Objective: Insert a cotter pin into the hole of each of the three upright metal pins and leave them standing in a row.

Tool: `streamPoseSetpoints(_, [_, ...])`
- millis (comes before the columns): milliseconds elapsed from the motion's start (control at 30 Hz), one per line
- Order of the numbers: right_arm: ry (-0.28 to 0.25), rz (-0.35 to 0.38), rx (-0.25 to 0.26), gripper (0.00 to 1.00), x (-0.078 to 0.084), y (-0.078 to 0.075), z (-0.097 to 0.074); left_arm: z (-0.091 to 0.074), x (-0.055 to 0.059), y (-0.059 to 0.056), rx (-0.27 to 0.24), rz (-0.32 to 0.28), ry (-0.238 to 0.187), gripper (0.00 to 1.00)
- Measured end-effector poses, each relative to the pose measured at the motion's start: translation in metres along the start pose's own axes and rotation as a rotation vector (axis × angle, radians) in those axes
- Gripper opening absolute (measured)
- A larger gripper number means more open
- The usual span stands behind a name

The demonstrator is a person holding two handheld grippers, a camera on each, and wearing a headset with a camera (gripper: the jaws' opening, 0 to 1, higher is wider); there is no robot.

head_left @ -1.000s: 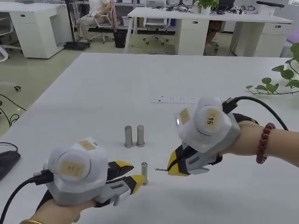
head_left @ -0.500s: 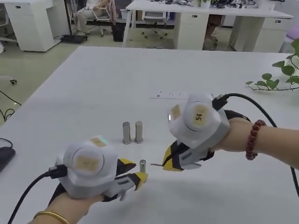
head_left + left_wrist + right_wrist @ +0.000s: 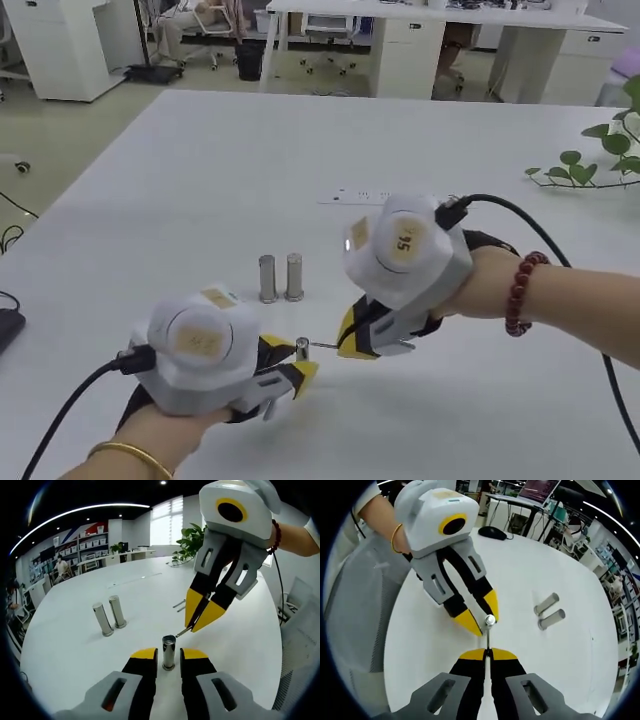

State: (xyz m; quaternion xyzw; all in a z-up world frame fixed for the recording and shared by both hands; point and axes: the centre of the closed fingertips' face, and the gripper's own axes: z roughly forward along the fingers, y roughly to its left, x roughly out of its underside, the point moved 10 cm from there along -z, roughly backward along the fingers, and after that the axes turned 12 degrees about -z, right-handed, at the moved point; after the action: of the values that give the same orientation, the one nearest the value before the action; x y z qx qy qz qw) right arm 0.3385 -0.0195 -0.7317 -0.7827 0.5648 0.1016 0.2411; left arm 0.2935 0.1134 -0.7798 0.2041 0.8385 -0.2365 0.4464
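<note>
A short metal pin (image 3: 301, 348) stands upright between the yellow jaws of my left gripper (image 3: 297, 368), which is shut on it. In the left gripper view the pin (image 3: 168, 647) sits between the two tips of the left gripper (image 3: 168, 656). My right gripper (image 3: 349, 341) is shut on a thin cotter pin (image 3: 322, 346), held level with its tip at the top of the metal pin. The right gripper view shows the cotter pin (image 3: 488, 639) running from the right gripper (image 3: 488, 653) to the pin's top (image 3: 490, 620). Two more metal pins (image 3: 267, 278) (image 3: 294, 276) stand side by side behind.
The white table (image 3: 200, 180) carries a flush socket strip (image 3: 362, 196) beyond the right gripper. A trailing plant (image 3: 590, 170) lies at the right edge. Small metal pieces (image 3: 179, 604) lie behind the right gripper. Cables run from both grippers. Desks and chairs stand past the far edge.
My right gripper has carried the cotter pin left, closing the gap until its tip meets the held pin's top. The left gripper keeps its hold; the head camera has tipped down.
</note>
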Motion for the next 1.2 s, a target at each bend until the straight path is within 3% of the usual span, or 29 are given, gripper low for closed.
streamPoseSetpoints(367, [0.019, -0.014, -0.007, 0.04, 0.0005, -0.0015, 0.0033, 0.0046, 0.0024, 0.0023, 0.010, -0.025, 0.004, 0.08])
streamPoseSetpoints(1200, [0.051, -0.050, -0.015, 0.04, -0.0051, -0.0047, 0.0070, 0.0044, 0.0053, 0.0013, 0.010, -0.049, -0.015, 0.07])
